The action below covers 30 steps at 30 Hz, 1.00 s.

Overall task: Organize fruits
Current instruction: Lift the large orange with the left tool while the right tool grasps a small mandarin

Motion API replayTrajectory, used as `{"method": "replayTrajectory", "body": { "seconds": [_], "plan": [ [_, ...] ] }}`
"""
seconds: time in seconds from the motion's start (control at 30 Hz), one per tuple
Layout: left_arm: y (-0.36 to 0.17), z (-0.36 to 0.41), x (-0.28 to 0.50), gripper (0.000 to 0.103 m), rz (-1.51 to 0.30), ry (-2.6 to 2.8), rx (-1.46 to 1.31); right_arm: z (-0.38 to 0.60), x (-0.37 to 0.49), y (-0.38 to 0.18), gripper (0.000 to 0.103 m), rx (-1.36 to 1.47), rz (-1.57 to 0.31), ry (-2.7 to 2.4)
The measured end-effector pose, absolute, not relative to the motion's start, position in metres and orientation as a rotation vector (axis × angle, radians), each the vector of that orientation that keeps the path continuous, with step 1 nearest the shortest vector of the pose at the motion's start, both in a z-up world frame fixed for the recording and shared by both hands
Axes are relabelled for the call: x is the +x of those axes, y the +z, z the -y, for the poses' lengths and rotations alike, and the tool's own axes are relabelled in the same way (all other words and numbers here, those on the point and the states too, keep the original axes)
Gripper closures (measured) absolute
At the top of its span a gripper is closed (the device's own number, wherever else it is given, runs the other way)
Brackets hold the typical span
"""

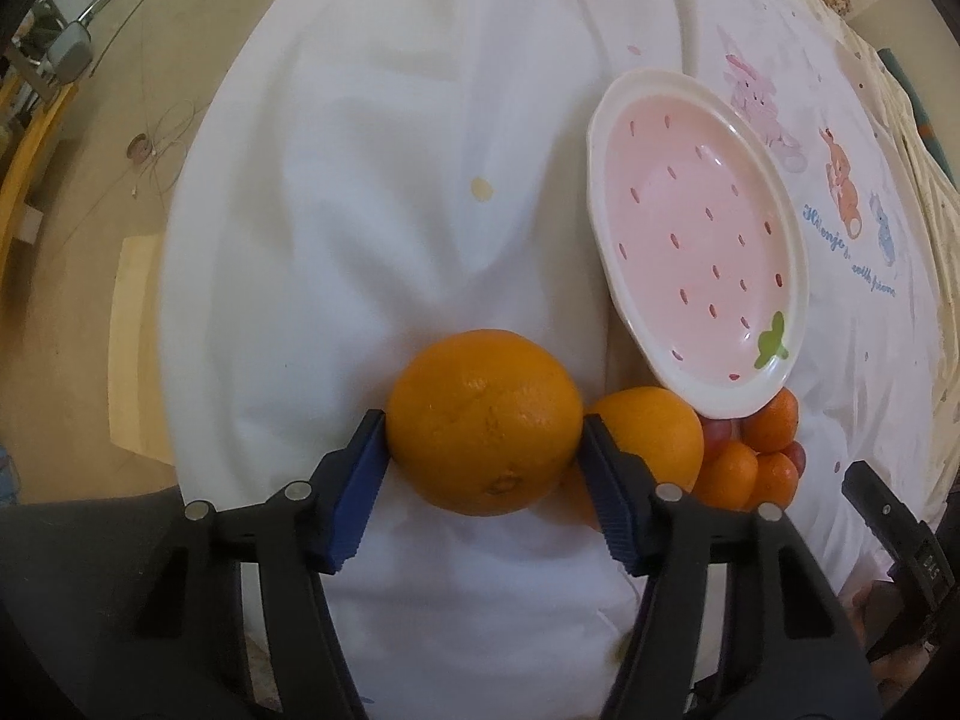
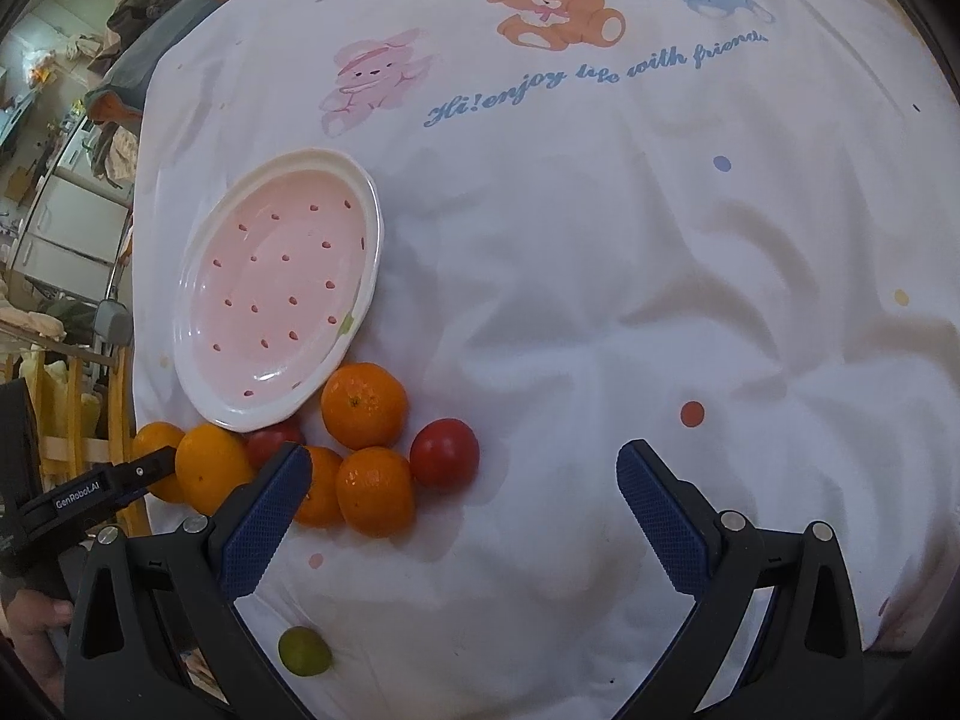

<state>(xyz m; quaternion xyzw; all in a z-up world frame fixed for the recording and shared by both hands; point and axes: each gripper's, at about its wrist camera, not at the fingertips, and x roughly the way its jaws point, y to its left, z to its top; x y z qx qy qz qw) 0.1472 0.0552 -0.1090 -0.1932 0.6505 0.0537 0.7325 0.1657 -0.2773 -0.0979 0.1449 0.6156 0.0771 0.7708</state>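
Left tool pinching a large orange, right tool spread over bare cloth

The blue pads touch both sides of the large orange, which lies on the white printed cloth; a second orange sits just beside it, then small mandarins and a red tomato clustered at the edge of the empty pink strawberry plate. A green fruit lies apart, near the right tool

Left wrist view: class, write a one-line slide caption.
Left tongs clamp a large orange on the white cloth, beside an empty strawberry-patterned plate.
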Motion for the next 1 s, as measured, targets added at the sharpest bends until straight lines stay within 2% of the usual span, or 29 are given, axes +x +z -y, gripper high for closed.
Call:
{"method": "replayTrajectory", "body": {
  "seconds": [0.2,0.27,0.37,1.0],
  "plan": [
    [-0.103,-0.052,0.147,0.049,-1.431,0.090,-0.385,0.274,0.167,-0.104,0.001,0.323,-1.374,0.189],
    [-0.099,-0.054,0.143,0.049,-1.416,0.086,-0.394,0.272,0.166,-0.110,0.016,0.352,-1.413,0.229],
    [-0.085,-0.053,0.138,0.050,-1.377,0.061,-0.400,0.272,0.161,-0.117,0.026,0.384,-1.453,0.246],
    [-0.063,-0.041,0.129,0.049,-1.330,-0.015,-0.390,0.249,0.148,-0.136,0.064,0.596,-1.427,0.183]
  ]
}}
